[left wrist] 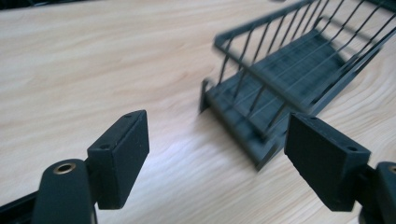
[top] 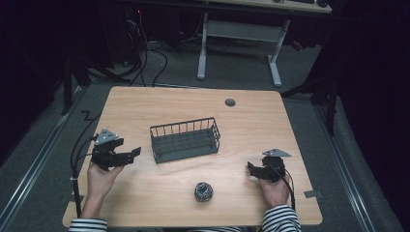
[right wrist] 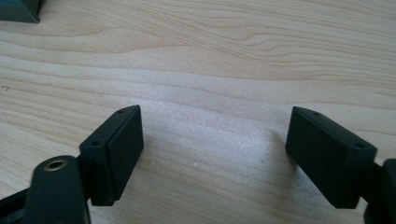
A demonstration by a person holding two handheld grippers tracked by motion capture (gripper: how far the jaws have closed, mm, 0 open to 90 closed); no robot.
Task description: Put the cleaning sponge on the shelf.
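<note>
A dark wire basket (top: pixel 185 140) stands empty at the middle of the wooden table (top: pixel 145 104). In front of it lies a small dark wiry ball (top: pixel 203 191). My left gripper (top: pixel 135 153) is left of the basket, pointing toward its near left corner, jaws open with nothing between them. In the left gripper view the open gripper (left wrist: pixel 217 128) frames bare wood, with the basket (left wrist: pixel 289 74) just beyond, slightly blurred. My right gripper (top: pixel 252 167) rests low at the right, pointing left. In the right gripper view that gripper (right wrist: pixel 212 128) stands open over bare tabletop.
A round cable hole (top: pixel 230 102) sits near the table's far edge. A dark corner, probably the basket (right wrist: pixel 18 9), shows at the top left of the right gripper view. Behind the table stand a white desk frame (top: pixel 239 43) and floor cables (top: pixel 145 58).
</note>
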